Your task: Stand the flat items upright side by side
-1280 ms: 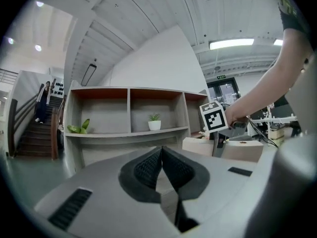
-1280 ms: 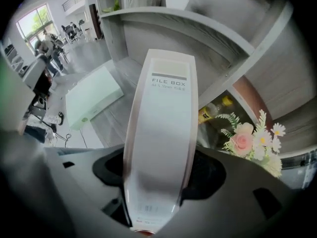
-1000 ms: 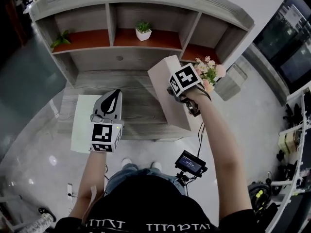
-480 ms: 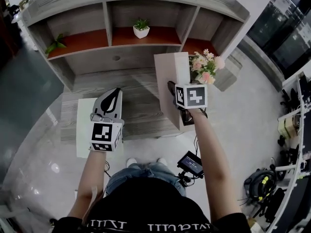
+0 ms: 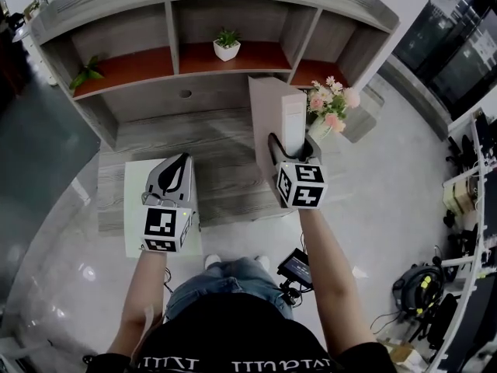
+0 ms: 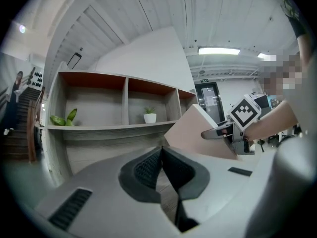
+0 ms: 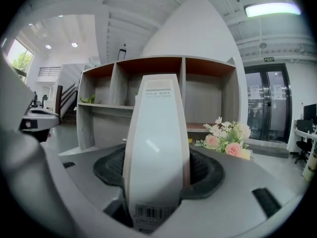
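The box [image 5: 272, 107] stands on end over the right part of the worktop [image 5: 225, 165], with its narrow white spine toward the right gripper [image 5: 292, 148]. The jaws grasp the box low on that spine, one pad on each broad face. In the right gripper view the spine fills the gap between the pads, with a barcode label at its lower end. The jaws have just closed slightly further on the box. We cannot tell whether its lower edge touches the worktop. The flowers [image 5: 332, 107] stand just beside the box on its right.

A flat item [image 5: 133, 208], white, lies at the left front corner of the worktop, well apart from the box. The left gripper [image 5: 180, 162] is over it and points toward the shelf [image 5: 225, 10]. We read its jaws as clenched: the pads meet at the tips and nothing is between them. We cannot tell whether this gripper touches the flat item.

The shelf rises at the back of the worktop. A potted plant [image 5: 227, 47] sits in its middle compartment and a leafy sprig [image 5: 87, 72] in the left one.
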The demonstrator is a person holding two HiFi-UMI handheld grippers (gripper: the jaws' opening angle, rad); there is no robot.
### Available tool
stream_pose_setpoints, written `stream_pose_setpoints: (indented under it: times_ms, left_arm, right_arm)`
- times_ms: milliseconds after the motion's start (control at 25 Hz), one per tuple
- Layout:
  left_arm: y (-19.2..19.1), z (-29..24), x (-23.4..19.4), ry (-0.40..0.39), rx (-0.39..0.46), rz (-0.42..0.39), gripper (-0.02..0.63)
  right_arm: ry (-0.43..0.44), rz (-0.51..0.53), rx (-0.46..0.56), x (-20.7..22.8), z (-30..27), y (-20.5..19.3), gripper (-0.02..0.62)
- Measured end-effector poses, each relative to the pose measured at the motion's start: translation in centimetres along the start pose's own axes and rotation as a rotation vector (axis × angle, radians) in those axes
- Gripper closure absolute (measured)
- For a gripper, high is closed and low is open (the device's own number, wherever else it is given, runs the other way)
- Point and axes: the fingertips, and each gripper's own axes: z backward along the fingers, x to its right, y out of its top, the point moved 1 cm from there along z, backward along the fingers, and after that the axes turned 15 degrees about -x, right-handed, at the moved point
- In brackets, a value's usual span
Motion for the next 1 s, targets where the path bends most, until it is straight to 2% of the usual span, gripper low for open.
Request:
stream_pose_setpoints:
  times_ms: [200, 400, 520, 720, 1000]
  left_arm:
    - [-0.9, 0.0, 0.3, -0.008, -0.015, -0.019, 0.592]
    - [-1.4, -0.2, -0.1, 0.001, -0.022, -0.004, 0.592]
    - [-1.5, -0.5, -0.2, 0.007, -0.021, 0.003, 0.592]
    - [-1.3, -1.0, -0.3, 0.016, -0.014, 0.002, 0.592]
    - [-1.0, -2.0, -1.2, 0.047, -0.015, 0.012, 0.592]
  right_arm:
    - [-0.031, -0.119, 0.090, 1.1, -0.8, -0.9, 0.301]
    - [-0.077, -0.120, 0.069, 1.4, -2.2, -1.2, 0.299]
    - [-0.102, -0.125, 0.018, 1.5, -3.3, -1.7, 0.298]
    - [-0.121, -0.151, -0.142, 1.5, -6.0, -3.8, 0.299]
    - [-0.107, -0.173, -0.251, 1.8, -9.3, -3.6, 0.299]
